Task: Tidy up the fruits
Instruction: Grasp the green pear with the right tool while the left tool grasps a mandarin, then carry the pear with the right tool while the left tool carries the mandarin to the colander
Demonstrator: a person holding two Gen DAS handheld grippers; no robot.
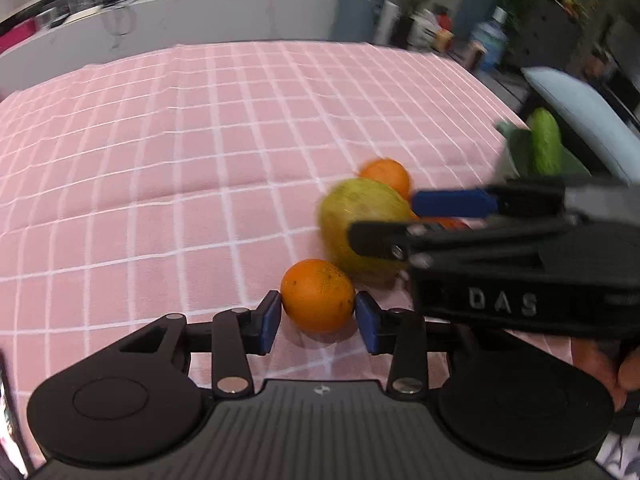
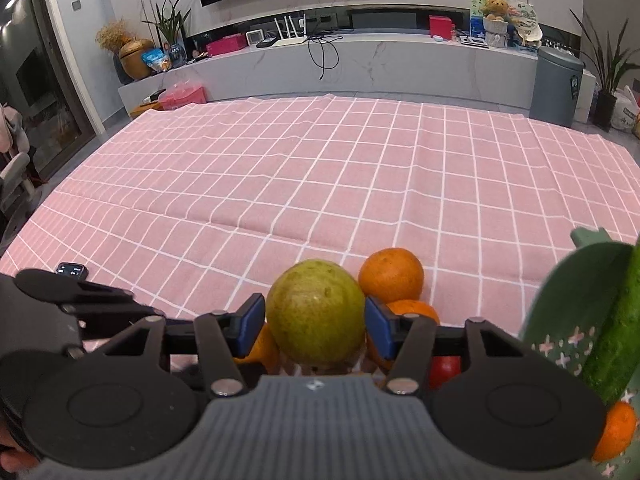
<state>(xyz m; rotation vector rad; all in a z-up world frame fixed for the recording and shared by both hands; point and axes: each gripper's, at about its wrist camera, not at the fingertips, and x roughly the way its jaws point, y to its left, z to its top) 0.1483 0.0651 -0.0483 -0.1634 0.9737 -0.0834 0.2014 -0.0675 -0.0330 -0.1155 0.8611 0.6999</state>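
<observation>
In the left wrist view my left gripper (image 1: 318, 316) has its blue pads against both sides of an orange (image 1: 318, 294) resting on the pink checked cloth (image 1: 180, 160). Behind it lie a yellow-green pear-like fruit (image 1: 360, 224) and another orange (image 1: 386, 176). My right gripper (image 2: 315, 322) is shut on that green fruit (image 2: 316, 312); it also shows from the side in the left wrist view (image 1: 384, 220). Around it are oranges (image 2: 391, 274) and a red fruit (image 2: 445, 370).
A green bowl (image 2: 560, 344) with a cucumber (image 2: 616, 336) and an orange (image 2: 618, 428) stands at the right; the cucumber also shows in the left wrist view (image 1: 545, 146). A small dark device (image 2: 71, 270) lies on the cloth at left. A TV bench runs behind the table.
</observation>
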